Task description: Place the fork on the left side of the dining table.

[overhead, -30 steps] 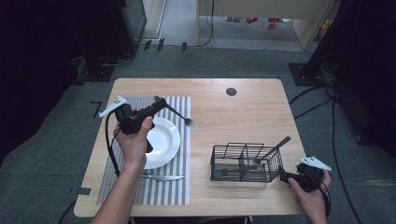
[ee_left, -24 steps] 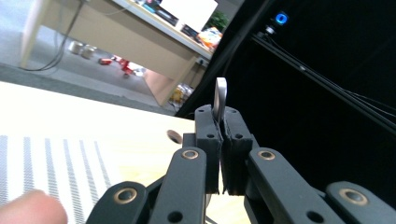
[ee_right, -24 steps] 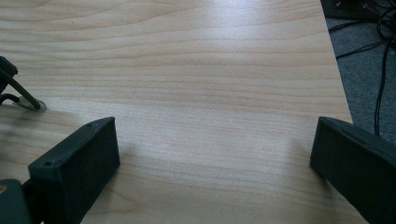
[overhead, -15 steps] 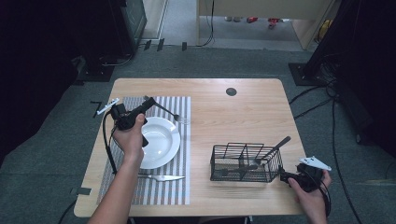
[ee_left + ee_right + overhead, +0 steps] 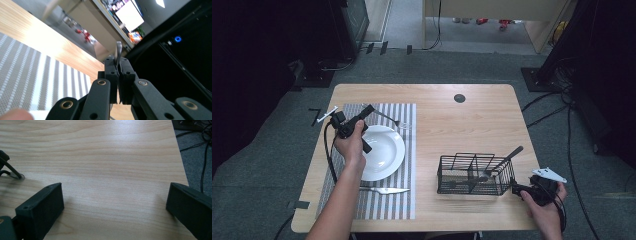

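Slipping threatens the fork (image 5: 118, 51), pinched thinly in the left gripper (image 5: 368, 111) above the plate (image 5: 384, 152); right gripper (image 5: 113, 202) gapes idle.

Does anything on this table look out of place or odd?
Only the fork: the left gripper holds it by the handle, angled over the striped placemat beside the plate. Nothing looks spilled or broken.
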Tool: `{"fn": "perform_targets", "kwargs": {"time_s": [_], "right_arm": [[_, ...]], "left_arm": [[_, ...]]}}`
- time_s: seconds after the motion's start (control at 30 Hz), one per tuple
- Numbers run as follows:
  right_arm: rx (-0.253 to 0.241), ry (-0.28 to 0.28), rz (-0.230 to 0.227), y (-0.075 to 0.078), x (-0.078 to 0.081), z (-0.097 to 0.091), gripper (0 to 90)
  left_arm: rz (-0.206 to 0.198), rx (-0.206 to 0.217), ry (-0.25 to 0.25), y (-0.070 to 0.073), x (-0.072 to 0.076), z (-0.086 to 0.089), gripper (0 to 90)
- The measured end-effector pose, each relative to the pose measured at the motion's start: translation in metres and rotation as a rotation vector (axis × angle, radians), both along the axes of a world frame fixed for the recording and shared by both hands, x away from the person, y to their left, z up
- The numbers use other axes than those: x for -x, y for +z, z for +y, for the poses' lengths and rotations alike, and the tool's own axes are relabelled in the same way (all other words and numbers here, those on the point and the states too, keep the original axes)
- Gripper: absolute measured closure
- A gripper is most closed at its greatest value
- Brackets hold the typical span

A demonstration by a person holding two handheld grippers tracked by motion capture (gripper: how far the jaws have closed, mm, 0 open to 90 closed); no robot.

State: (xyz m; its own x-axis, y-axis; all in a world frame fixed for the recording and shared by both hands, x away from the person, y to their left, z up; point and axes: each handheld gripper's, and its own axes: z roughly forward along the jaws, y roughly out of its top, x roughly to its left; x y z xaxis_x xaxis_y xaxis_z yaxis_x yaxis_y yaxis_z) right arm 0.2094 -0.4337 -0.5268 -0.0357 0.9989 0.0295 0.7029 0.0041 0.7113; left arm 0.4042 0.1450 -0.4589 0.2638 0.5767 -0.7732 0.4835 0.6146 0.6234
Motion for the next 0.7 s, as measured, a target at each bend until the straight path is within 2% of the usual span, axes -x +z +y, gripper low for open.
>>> {"fn": "perform_targets", "kwargs": {"time_s": [0.03, 0.07, 0.1, 0.23, 0.33, 0.43, 0.47, 0.57, 0.7], "right_arm": [[0.0, -0.001, 0.0, 0.0, 0.0, 0.0, 1.1], [0.0, 0.0, 0.0, 0.0, 0.0, 0.0, 1.1], [0.0, 0.0, 0.0, 0.0, 0.0, 0.0, 1.0], [0.0, 0.0, 0.0, 0.0, 0.0, 0.0, 1.1], [0.0, 0.0, 0.0, 0.0, 0.0, 0.0, 1.1], [0.0, -0.001, 0.0, 0.0, 0.0, 0.0, 1.1], [0.0, 0.0, 0.0, 0.0, 0.0, 0.0, 1.1], [0.0, 0.0, 0.0, 0.0, 0.0, 0.0, 1.1], [-0.001, 0.0, 0.0, 0.0, 0.0, 0.0, 1.0]], "left_arm": [[0.0, 0.0, 0.0, 0.0, 0.0, 0.0, 88.5], [-0.015, 0.016, 0.032, -0.005, -0.001, 0.0, 88.5], [-0.019, 0.023, 0.043, -0.006, -0.002, 0.0, 88.6], [-0.017, 0.039, 0.077, -0.011, -0.004, 0.0, 88.5], [-0.014, 0.064, 0.127, -0.017, -0.007, -0.001, 88.4], [-0.007, 0.07, 0.138, -0.02, -0.01, -0.001, 88.2], [0.008, 0.085, 0.153, -0.023, -0.012, -0.001, 87.8], [0.022, 0.083, 0.169, -0.026, -0.015, -0.001, 87.7], [0.063, 0.062, 0.194, -0.036, -0.022, 0.0, 87.6]]}}
